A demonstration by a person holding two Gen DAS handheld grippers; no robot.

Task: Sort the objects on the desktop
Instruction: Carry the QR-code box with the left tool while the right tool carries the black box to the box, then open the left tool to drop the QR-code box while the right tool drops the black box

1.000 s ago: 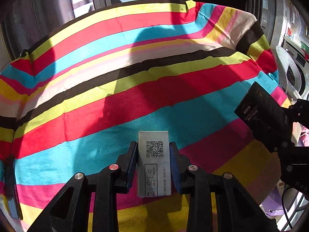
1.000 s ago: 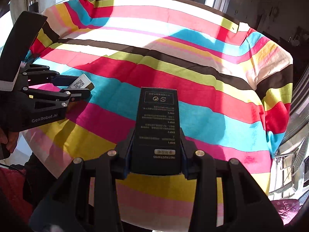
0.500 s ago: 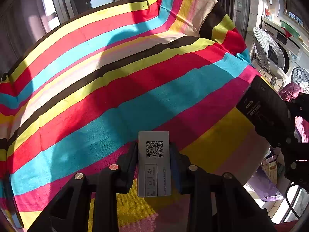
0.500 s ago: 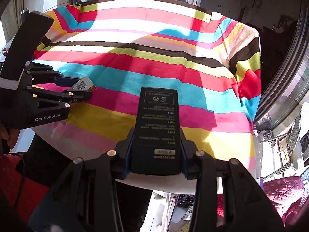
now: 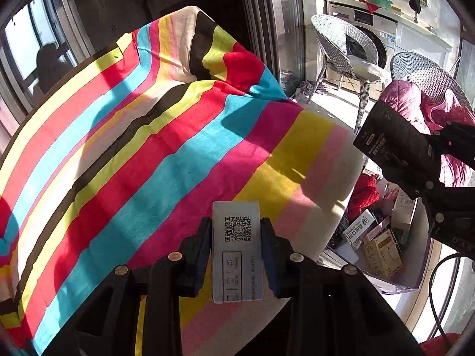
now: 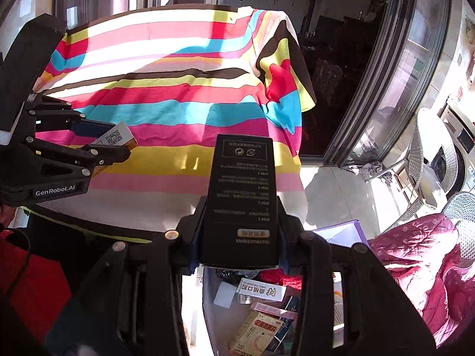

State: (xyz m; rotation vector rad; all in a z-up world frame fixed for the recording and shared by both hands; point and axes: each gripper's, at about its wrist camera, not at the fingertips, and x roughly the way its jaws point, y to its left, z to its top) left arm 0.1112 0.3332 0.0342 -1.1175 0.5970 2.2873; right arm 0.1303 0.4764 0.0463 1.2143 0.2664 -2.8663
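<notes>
Two boxes, one in each of my grippers. Item one: white box [image 5: 237,249], QR code on its upper face, clamped between the jaws of my left gripper [image 5: 237,255], held above the near edge of the bench, over the yellow and pale pink stripes of the cloth [image 5: 154,148]. From the right wrist view the same white box [image 6: 114,138] shows an orange side and juts out of the left gripper [image 6: 109,145] at the left of the frame. Item two: black box [image 6: 242,198], long, printed with rows of small text and the word INSTRUCTIONS at its near end, clamped between the jaws of my right gripper [image 6: 240,231]. It is held off the bench, past its edge, above the bin [image 6: 207,302]. From the left wrist view the black box [image 5: 392,151] sits at the right, in the right gripper [image 5: 427,160], well apart from the white box. Bin: on the floor just beside the bench, holding a loose heap of small cartons [image 6: 261,326], among them a white one with red lettering [image 6: 261,292] and a red knitted thing [image 5: 363,192]. Cloth: striped red, blue, pink, yellow, brown and cream, draped over the whole bench and hanging at its far corner. Beyond: two wicker chairs [image 5: 341,47], a pink quilt [image 6: 427,267], a washing machine [image 5: 371,35].
</notes>
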